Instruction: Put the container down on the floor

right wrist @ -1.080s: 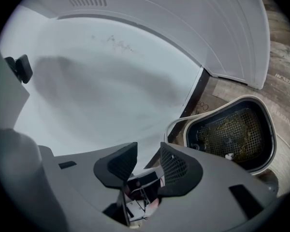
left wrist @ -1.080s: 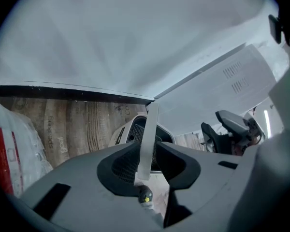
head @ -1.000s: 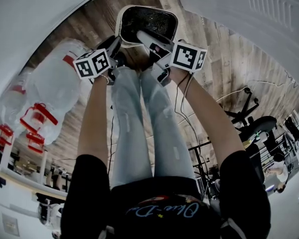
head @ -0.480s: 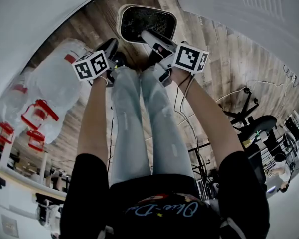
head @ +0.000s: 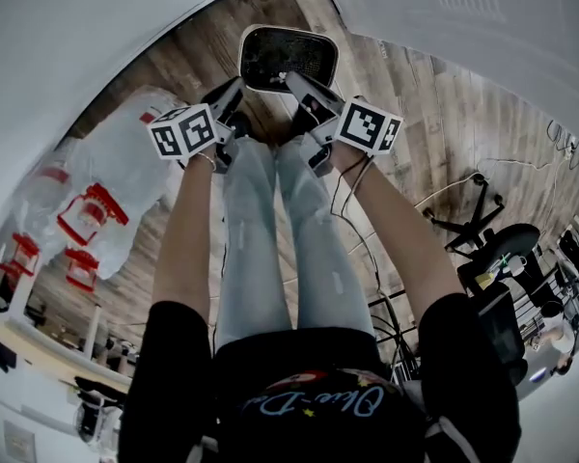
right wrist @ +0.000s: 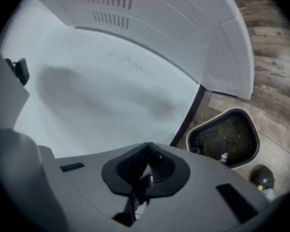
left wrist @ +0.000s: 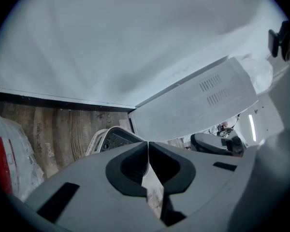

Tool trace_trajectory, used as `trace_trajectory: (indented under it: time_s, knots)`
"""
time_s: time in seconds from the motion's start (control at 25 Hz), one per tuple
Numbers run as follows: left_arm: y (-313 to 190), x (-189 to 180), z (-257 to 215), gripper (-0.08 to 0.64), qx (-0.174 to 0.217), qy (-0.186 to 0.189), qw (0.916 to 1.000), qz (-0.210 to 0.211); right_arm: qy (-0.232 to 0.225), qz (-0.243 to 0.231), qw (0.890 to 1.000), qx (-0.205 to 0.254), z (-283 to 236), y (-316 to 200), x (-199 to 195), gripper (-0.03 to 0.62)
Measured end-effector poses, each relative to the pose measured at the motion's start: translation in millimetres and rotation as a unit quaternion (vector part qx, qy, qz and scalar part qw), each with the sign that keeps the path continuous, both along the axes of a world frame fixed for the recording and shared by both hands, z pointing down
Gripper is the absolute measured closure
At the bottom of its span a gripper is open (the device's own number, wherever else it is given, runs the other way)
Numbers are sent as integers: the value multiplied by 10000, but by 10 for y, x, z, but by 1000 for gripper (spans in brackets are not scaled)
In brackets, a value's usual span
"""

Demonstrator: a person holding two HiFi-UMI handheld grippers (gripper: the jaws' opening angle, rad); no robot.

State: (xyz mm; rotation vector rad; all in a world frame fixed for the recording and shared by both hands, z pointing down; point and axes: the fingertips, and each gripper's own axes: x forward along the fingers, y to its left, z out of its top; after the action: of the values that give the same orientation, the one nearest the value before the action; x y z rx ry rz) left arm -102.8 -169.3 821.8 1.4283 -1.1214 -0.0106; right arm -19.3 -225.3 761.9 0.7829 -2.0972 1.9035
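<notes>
The left gripper was clenched empty, and its view caught only part of the white-rimmed, dark mesh-lined container. The right gripper view showed it whole on the wooden floor at the white wall's foot. The right gripper had just been closing its jaws, on nothing.

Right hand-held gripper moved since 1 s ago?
Yes. The right hand-held gripper drew back from over the container toward the person; jaws just closed, empty.

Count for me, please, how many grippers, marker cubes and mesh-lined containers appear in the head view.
Grippers: 2 (left gripper, right gripper)
Marker cubes: 2 (left cube, right cube)
Containers: 1 (container, on the floor)
Total: 5
</notes>
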Motion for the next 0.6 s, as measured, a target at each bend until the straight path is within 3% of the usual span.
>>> trace_trajectory:
  time_s: [0.2, 0.4, 0.6]
  knots:
    - [-70, 12, -432, 551, 362, -44, 9993, 82, 440, -41, 9981, 424, -247, -6, 144, 594]
    - [-34, 73, -798, 551, 603, -10, 9979, 218, 709, 313, 9942, 747, -592, -89, 308, 594]
    - [-23, 109, -1205, 551, 927, -271, 9945, 398, 867, 332, 9894, 1118, -928, -119, 440, 594]
